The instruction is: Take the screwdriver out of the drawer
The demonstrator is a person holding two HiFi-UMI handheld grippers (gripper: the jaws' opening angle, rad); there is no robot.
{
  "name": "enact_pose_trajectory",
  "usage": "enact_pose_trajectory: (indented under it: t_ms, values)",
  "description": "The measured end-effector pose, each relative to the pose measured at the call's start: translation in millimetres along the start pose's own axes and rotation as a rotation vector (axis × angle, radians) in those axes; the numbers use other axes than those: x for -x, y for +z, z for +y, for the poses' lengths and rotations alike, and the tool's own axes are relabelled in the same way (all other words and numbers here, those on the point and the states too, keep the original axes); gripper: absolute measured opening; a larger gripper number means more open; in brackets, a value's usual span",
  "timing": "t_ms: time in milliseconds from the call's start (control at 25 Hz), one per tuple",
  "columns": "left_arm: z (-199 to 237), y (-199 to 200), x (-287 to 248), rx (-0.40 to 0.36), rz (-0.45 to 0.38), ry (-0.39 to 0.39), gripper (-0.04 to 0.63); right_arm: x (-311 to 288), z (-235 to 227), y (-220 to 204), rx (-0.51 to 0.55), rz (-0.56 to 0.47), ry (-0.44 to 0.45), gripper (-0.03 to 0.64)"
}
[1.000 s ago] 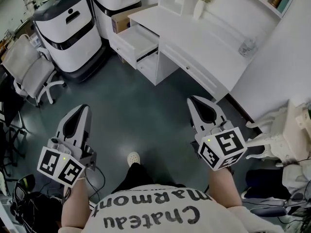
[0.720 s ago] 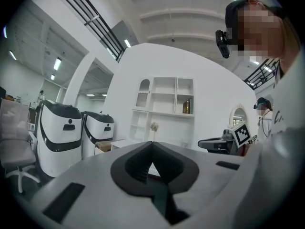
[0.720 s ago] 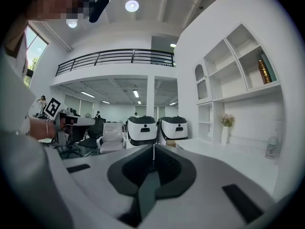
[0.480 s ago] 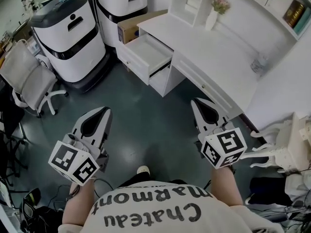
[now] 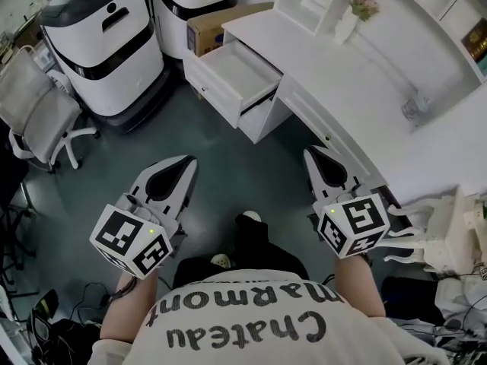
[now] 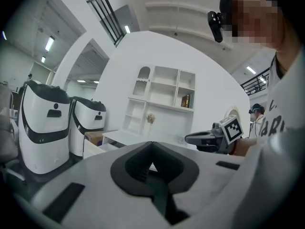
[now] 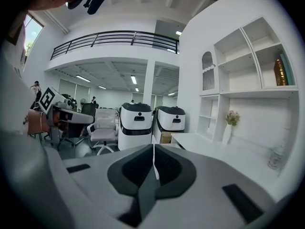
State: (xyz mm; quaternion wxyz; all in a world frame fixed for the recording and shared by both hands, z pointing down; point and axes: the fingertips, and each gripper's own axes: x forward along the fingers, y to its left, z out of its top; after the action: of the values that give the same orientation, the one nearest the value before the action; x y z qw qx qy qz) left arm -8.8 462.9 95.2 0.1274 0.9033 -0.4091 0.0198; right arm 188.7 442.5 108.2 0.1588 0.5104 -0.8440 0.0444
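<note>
Both grippers have advanced toward the open drawer (image 5: 242,68) at the white desk's (image 5: 338,74) left end, which lies ahead between left gripper (image 5: 183,167) and right gripper (image 5: 314,157), each closed on nothing (screwdriver not visible inside).

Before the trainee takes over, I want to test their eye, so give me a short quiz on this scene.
1. True or false: the white desk drawer stands pulled open.
2. The right gripper holds: A) a screwdriver; B) nothing, jaws shut; C) a glass.
3. What stands on the white desk beside the white shelf unit?
Key: 1 true; 2 B; 3 a white vase of pink flowers.
</note>
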Motion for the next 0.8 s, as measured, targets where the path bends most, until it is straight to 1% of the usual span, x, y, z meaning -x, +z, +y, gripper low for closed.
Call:
enact_pose_trajectory:
  t_ms: [200, 400, 600, 800]
  values:
    - [32, 14, -32, -0.013, -0.011, 0.064, 0.023, -46, -34, 5, -0.017, -0.006, 0.027, 0.029]
    - [62, 43, -76, -0.06, -0.034, 0.108, 0.023, -107, -77, 35, -0.049, -0.059, 0.087, 0.029]
    - [89, 69, -121, -0.029, -0.064, 0.14, 0.022, -166, -123, 61, -0.036, -0.076, 0.138, 0.029]
    - [125, 78, -156, -0.014, -0.083, 0.213, 0.023, -227, -148, 65, -0.022, -0.069, 0.207, 0.029]
